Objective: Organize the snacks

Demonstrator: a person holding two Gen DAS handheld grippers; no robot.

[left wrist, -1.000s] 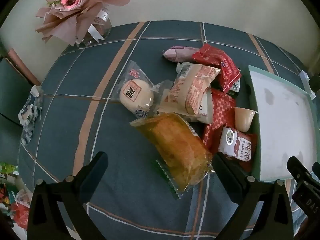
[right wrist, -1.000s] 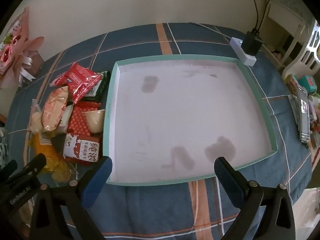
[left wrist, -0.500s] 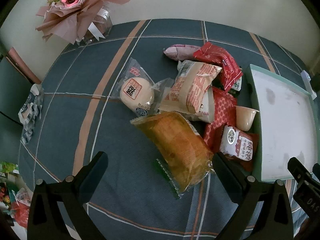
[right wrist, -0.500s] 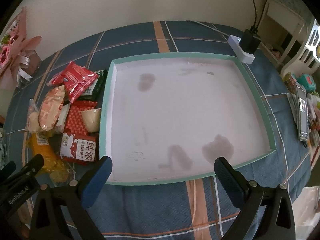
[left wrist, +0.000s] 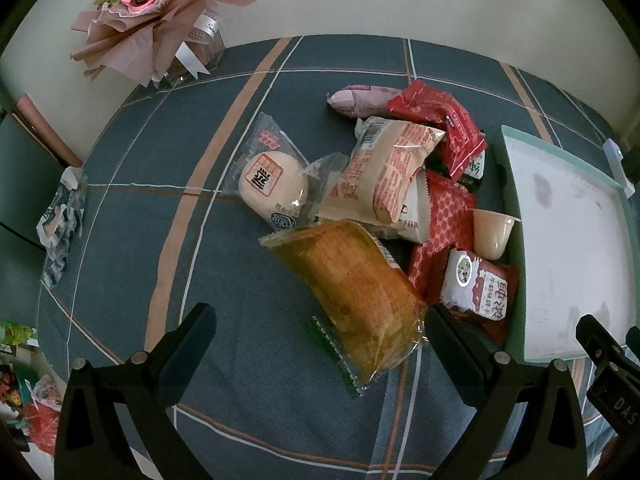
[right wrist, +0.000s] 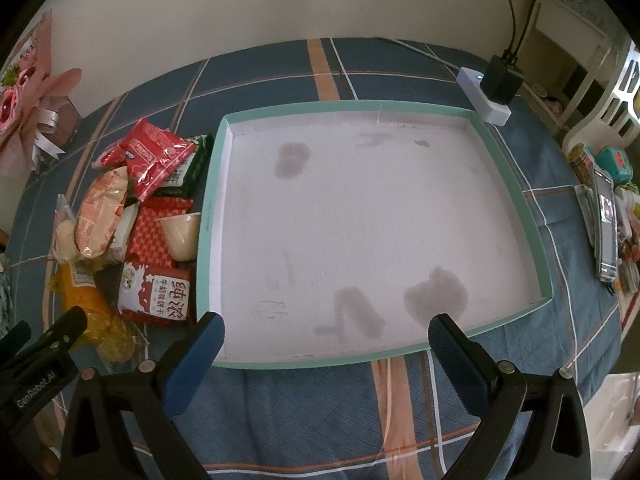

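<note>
Snacks, one heap, unsorted, on the plaid tablecloth (left wrist: 132, 208) just left of the tray (right wrist: 516, 184).

Item 1: orange cake pack (left wrist: 352, 296), long, clear-wrapped, lying nearest my left gripper (left wrist: 320, 332); its lower end sits between the two spread fingers.
Item 2: round white bun (left wrist: 272, 184) in a clear wrapper, beside the cake's far end.
Item 3: pale bread pack (left wrist: 384, 172) with red print, resting on the other packets.
Item 4: red packets, one plain red pack (left wrist: 440, 124) at the far side and one milk biscuit pack (right wrist: 154, 292) touching the tray's wall.
Item 5: small cream cup (right wrist: 180, 236), leaning on its side against the tray wall.
Item 6: pink pack (left wrist: 360, 98) at the far edge of the heap.

Tray: teal rim, white stained floor, nothing in it.

Tools: left gripper wide, holding nothing. Right gripper (right wrist: 326, 340) wide, holding nothing, poised over the tray's near edge.

Change over the last second: slight only. In my left view the heap has slid right and a little lower; in my right view the tray has shifted left. No item has moved.

Reading: I judge the sorting not yet begun, with the cake pack the likely first pick.

Also present: wrapped bouquet (left wrist: 160, 20), power strip (right wrist: 486, 96), phone (right wrist: 606, 232).
</note>
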